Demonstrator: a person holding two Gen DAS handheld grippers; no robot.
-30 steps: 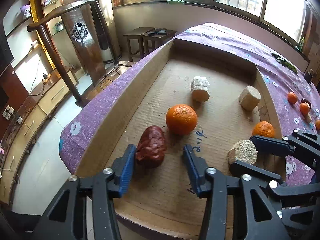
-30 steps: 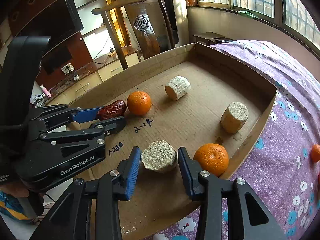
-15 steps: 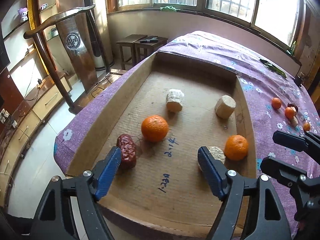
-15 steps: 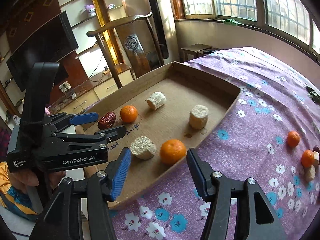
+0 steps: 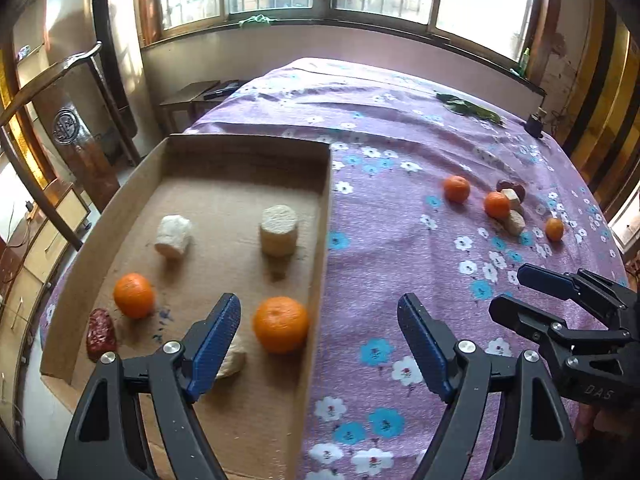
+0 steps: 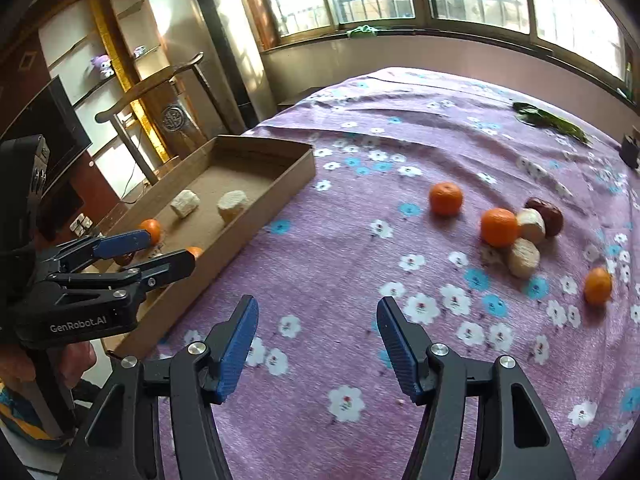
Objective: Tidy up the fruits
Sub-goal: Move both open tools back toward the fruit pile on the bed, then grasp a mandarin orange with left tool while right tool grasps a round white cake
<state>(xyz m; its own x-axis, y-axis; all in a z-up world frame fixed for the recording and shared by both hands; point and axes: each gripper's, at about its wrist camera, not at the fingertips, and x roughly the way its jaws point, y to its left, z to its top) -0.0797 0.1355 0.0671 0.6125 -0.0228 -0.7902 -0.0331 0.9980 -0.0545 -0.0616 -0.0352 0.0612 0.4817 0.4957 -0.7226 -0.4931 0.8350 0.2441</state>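
Note:
A cardboard tray [image 5: 316, 216] on the purple flowered cloth holds two oranges [image 5: 281, 324], a red date [image 5: 101, 334] and three pale cut pieces [image 5: 279, 230]. Loose on the cloth to the right lie three oranges [image 6: 498, 227], a dark date [image 6: 546, 210] and two pale pieces [image 6: 523, 257]. My left gripper [image 5: 320, 340] is open and empty above the tray's right wall. My right gripper [image 6: 316, 338] is open and empty over bare cloth, short of the loose fruit. The tray also shows in the right wrist view [image 6: 280, 184].
The table's left edge drops to the floor by a wooden chair [image 5: 52, 80]. Green leaves [image 6: 548, 118] lie at the far side of the cloth. A small dark object [image 6: 631, 148] sits at the far right edge.
Both grippers have let go of their pieces in the tray, opened wide and pulled back and to the right. The date and a pale piece now lie in the tray.

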